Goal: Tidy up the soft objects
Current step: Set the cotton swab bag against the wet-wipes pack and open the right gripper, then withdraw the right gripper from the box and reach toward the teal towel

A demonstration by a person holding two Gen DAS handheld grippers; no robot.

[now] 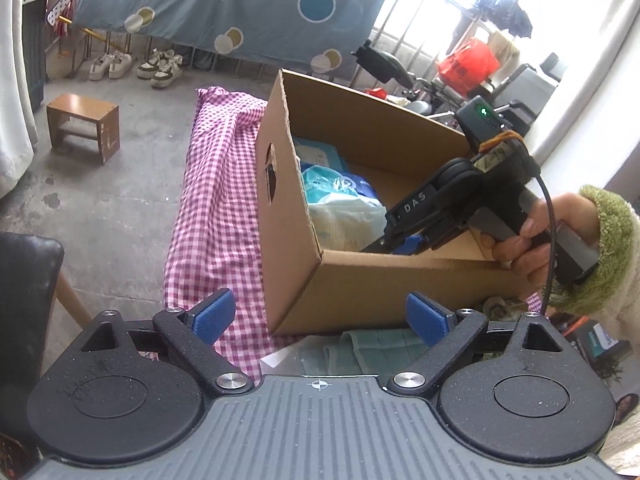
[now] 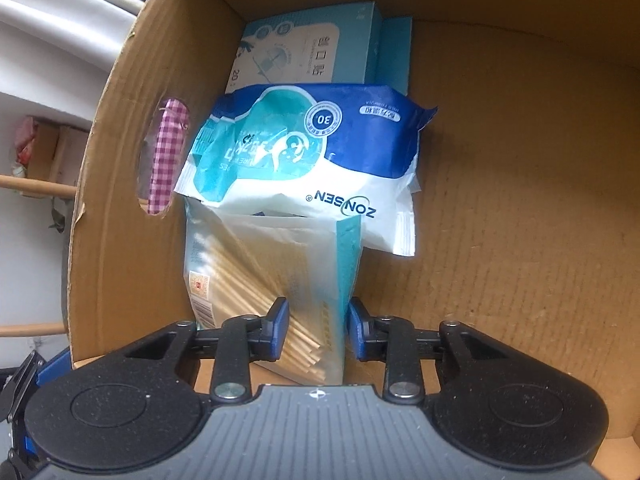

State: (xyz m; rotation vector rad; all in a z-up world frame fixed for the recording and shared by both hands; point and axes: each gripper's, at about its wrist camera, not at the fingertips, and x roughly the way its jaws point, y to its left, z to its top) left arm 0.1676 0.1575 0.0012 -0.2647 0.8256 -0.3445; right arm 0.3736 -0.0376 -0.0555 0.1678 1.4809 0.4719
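Observation:
A cardboard box [image 1: 400, 280] stands on a pink checked cloth [image 1: 216, 184]. My right gripper [image 2: 318, 328] is inside the box, shut on a clear bag of cotton swabs [image 2: 264, 280] lying on the box floor. A blue and white wipes pack [image 2: 312, 168] rests on the bag's far end, with a teal carton [image 2: 308, 52] behind it. In the left wrist view the right gripper [image 1: 394, 246] reaches over the box's near wall. My left gripper [image 1: 320, 316] is open and empty, above a green folded cloth [image 1: 376, 350] in front of the box.
A small wooden stool [image 1: 84, 126] stands on the concrete floor at left, with pairs of shoes [image 1: 136, 66] beyond it. A black chair back [image 1: 24, 304] is at the near left. Bags and clutter [image 1: 468, 64] sit behind the box. The box floor's right half [image 2: 500, 200] is bare cardboard.

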